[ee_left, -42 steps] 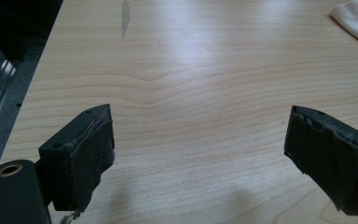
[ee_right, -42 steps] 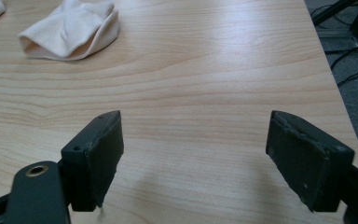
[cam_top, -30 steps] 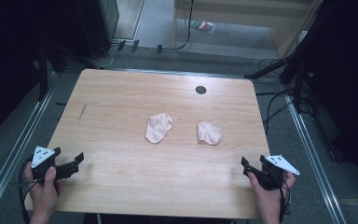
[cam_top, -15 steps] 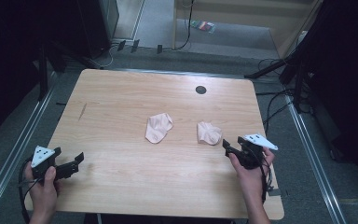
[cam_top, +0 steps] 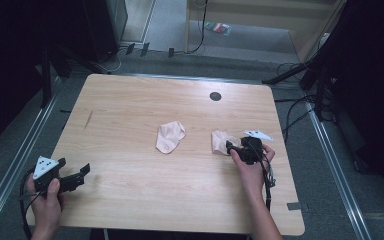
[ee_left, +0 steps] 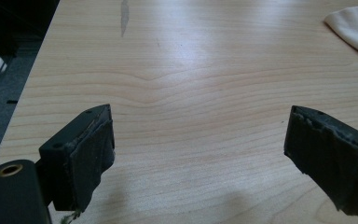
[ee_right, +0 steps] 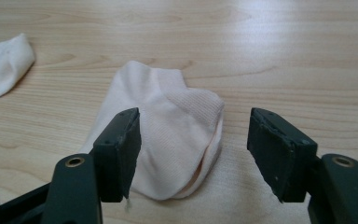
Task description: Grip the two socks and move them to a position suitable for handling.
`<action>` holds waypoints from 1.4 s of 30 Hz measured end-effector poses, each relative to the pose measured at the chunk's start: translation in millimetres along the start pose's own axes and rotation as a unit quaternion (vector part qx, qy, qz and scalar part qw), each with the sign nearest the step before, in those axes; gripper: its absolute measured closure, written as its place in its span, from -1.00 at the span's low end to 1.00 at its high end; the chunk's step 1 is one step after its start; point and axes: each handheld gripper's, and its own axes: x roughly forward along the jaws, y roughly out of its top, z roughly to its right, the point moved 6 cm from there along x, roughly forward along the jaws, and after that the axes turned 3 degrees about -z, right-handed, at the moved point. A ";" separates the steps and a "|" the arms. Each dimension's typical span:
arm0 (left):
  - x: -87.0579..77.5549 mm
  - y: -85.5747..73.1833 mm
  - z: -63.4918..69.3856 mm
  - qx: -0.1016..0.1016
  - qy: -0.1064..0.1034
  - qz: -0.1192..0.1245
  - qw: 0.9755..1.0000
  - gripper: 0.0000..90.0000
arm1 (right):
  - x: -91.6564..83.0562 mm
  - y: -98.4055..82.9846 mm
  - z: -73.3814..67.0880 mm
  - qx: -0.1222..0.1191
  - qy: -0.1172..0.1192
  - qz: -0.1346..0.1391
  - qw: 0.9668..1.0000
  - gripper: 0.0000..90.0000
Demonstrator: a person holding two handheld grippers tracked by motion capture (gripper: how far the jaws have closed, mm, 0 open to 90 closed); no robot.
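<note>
The right gripper (cam_top: 231,147) has moved in from the table's edge to the near sock (cam_top: 220,140), jaws narrowing.

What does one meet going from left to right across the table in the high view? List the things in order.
Left gripper → dark streak in the wood → left sock → round black hole → right sock → right gripper, jaws apart at that sock's edge.

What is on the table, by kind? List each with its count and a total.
Socks: 2, one mid-table, one by the right gripper
Grippers: 2, with the left gripper at the table's near left corner
Total: 4
</note>
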 end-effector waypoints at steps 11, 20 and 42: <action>-0.2 0.0 -0.1 -0.002 -0.001 0.000 1.000 -0.81 | 18.0 -5.1 -6.0 -0.013 0.003 -0.022 1.000 0.14; -0.6 0.0 -0.1 -0.002 -0.001 0.001 1.000 -0.81 | 16.9 -5.8 -4.5 -0.017 -0.011 -0.019 1.000 0.85; -1.5 -0.4 5.5 0.027 0.016 0.005 0.999 -0.81 | -67.6 16.7 -42.9 -0.011 0.072 0.059 0.996 0.88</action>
